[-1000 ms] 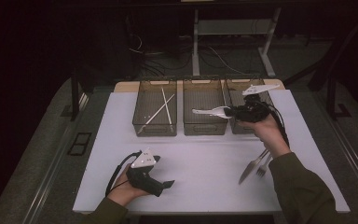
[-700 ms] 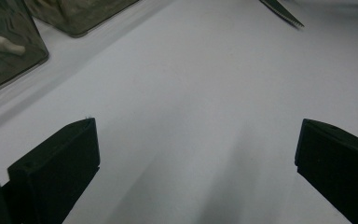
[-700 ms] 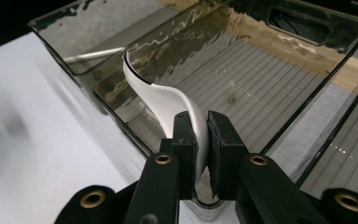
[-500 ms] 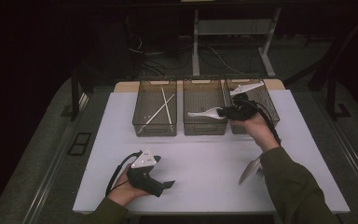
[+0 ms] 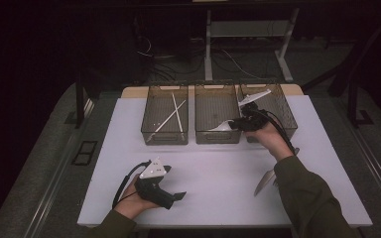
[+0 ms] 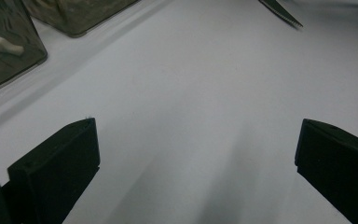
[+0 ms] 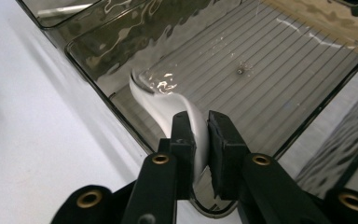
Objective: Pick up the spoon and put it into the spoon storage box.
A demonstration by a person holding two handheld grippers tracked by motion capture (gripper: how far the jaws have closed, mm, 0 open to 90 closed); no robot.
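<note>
Three bins: I see three clear bins in a row at the far edge of the white table (image 5: pixel 218 193); the left bin (image 5: pixel 164 115) at 11 o'clock holds two white sticks (image 5: pixel 171 115).
Spoon: the right gripper (image 5: pixel 242 124) is clamped on the handle of a white spoon (image 7: pixel 168 100), whose bowl hangs just over the near wall of the middle bin (image 5: pixel 217 101) at 12 o'clock.
Right claw: in the right gripper view the pads squeeze the handle from both sides, and they have just eased apart a little with the handle between them.
Left claw: the left gripper (image 5: pixel 171 196) rests on the table at 7 o'clock, jaws wide apart with nothing between them.
Done: I judge the sticks sorted and the spoon carried to its bin.
Left: I judge the spoon must drop in; then the knife (image 5: pixel 264 182) at 4 o'clock, half under my right sleeve, waits. I cannot tell what lies in the right bin (image 5: pixel 283 106).
Surface: plain white sheet, matte.
Room: dark, with cables and a desk frame behind the table, grey floor around.
</note>
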